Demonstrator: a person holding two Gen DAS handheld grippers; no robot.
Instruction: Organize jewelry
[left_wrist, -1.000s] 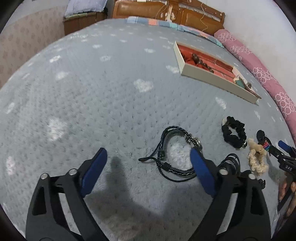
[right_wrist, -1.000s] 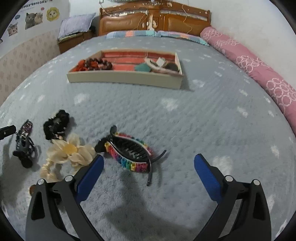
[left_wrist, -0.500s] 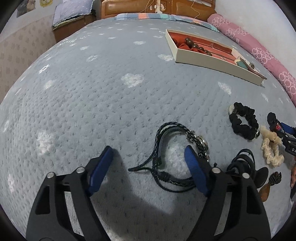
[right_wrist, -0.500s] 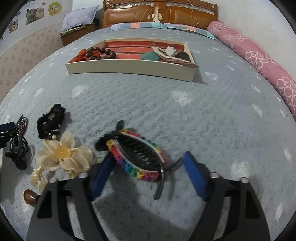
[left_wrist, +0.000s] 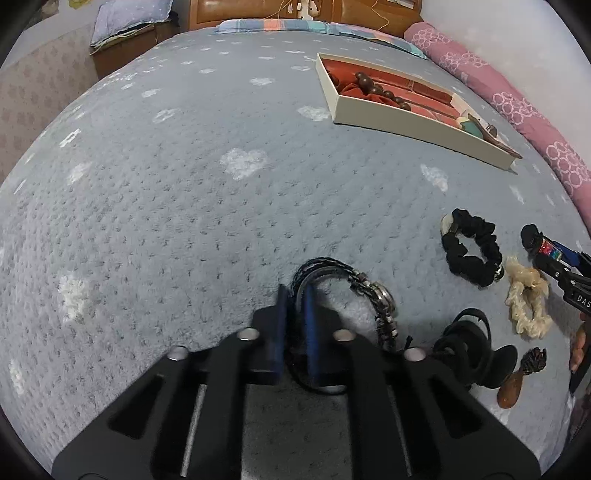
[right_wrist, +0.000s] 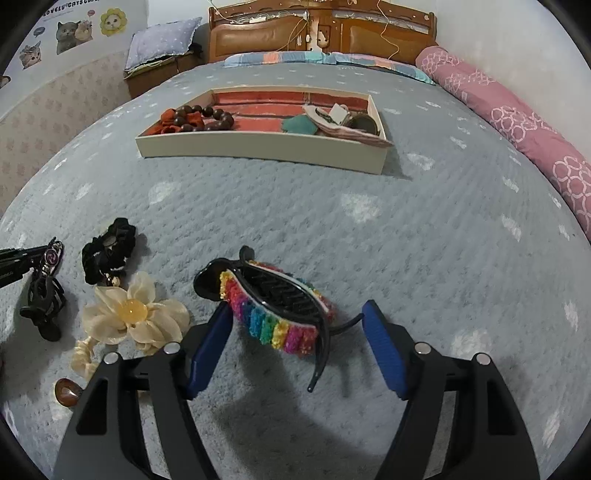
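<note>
My left gripper (left_wrist: 295, 295) is shut on the black braided bracelet (left_wrist: 325, 264), its blue pads pinching one side of the loop low over the grey blanket. The bracelet's metal charm (left_wrist: 384, 299) hangs to the right. In the right wrist view my right gripper (right_wrist: 297, 306) spans a black hair claw with a rainbow knitted band (right_wrist: 280, 314). One pad touches the rainbow end and the other the black lever tip. The cream jewelry tray (right_wrist: 258, 151) lies farther back on the bed. It holds brown beads (right_wrist: 203, 118) and several other pieces.
A black scrunchie (right_wrist: 107, 254), a cream flower hair tie (right_wrist: 133, 314), a black hair clip (right_wrist: 44, 306) and a brown pendant (right_wrist: 66, 391) lie left of the right gripper. A pink bolster (right_wrist: 517, 122) runs along the bed's right edge, and a wooden headboard (right_wrist: 321, 33) stands behind.
The left jaws went from wide open to closed on the braided bracelet. The right jaws narrowed and came in around the rainbow hair claw until the pads met it.
</note>
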